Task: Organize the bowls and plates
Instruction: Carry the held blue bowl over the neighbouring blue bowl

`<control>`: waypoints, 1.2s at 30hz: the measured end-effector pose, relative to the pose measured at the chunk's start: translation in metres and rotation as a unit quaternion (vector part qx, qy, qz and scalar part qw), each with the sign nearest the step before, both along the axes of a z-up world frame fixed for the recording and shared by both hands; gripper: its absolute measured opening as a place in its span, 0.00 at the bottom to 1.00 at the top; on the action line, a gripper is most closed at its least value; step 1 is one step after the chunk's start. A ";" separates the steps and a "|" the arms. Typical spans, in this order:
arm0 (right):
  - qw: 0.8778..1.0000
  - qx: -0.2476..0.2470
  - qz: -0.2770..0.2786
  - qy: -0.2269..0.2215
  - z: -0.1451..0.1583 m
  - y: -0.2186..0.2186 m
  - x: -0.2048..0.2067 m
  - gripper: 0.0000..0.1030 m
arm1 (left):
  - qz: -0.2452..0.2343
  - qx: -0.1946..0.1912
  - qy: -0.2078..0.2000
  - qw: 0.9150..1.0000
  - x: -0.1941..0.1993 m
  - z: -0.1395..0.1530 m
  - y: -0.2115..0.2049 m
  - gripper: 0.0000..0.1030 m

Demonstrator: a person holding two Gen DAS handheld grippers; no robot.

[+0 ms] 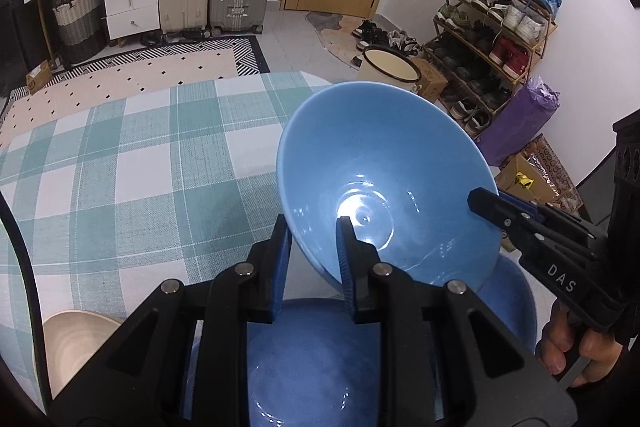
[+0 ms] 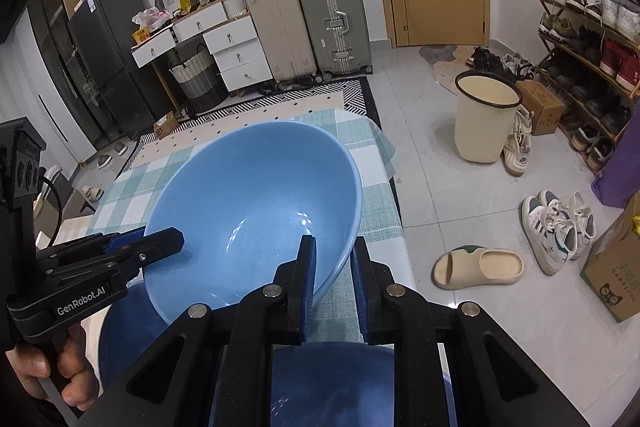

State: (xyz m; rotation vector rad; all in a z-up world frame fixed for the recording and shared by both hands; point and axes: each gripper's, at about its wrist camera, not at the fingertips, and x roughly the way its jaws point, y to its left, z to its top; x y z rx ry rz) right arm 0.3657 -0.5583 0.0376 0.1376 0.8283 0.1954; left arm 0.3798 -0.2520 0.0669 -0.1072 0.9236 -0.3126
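A light blue bowl hangs tilted above the checked tablecloth, held on two opposite sides. My left gripper is shut on its near rim, one pad inside the bowl and one outside. My right gripper clamps the rim on the far right side. In the right wrist view the same bowl sits between the right gripper and the left gripper. Directly below lies a darker blue bowl, apart from the lifted one, with more dark blue ware beside it.
A beige bowl rests on the table at the lower left. The table's right edge drops to a tiled floor with a cream bin, a slipper, sneakers and a shoe rack.
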 end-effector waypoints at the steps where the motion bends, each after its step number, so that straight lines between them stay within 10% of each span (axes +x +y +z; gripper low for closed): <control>1: 1.000 0.000 0.000 -0.003 0.003 0.001 -0.002 0.17 | 0.001 -0.001 -0.003 1.000 -0.003 0.004 0.001 0.19; 36: 0.997 0.017 0.009 -0.079 0.068 0.026 -0.114 0.18 | -0.005 -0.020 -0.062 0.998 -0.141 0.084 0.033 0.19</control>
